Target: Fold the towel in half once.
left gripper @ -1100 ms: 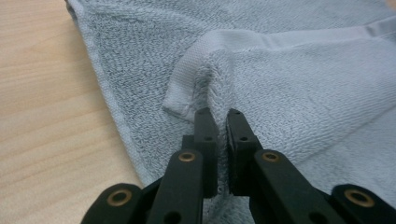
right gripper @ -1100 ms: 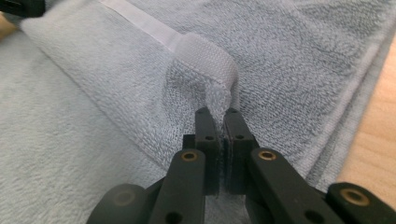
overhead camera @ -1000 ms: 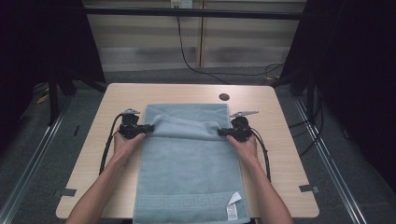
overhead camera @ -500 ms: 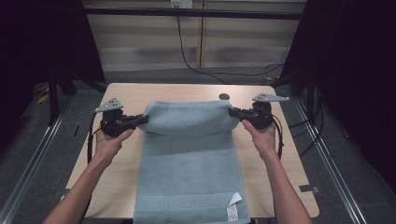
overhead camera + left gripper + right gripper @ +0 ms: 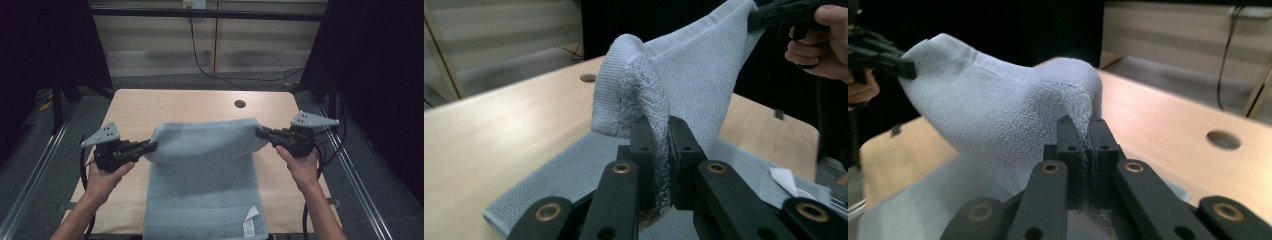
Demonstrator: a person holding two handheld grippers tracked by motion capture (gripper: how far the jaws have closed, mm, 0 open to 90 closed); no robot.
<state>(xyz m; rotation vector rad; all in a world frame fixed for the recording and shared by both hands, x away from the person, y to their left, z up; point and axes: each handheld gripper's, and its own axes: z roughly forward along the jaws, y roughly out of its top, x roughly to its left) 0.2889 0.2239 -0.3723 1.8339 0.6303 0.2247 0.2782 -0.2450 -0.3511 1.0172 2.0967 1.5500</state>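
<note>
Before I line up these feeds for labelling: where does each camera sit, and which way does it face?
High view: above the person's side, looking forward and down on the table; shows both forearms, left gripper, right gripper, towel.
Left gripper view: on the left gripper, looking along its jaws across the table; jaws pinch a towel corner; the other hand shows.
Right gripper view: on the right gripper, looking the opposite way; jaws pinch the other towel corner.
Shared: all show the lifted towel edge.
</note>
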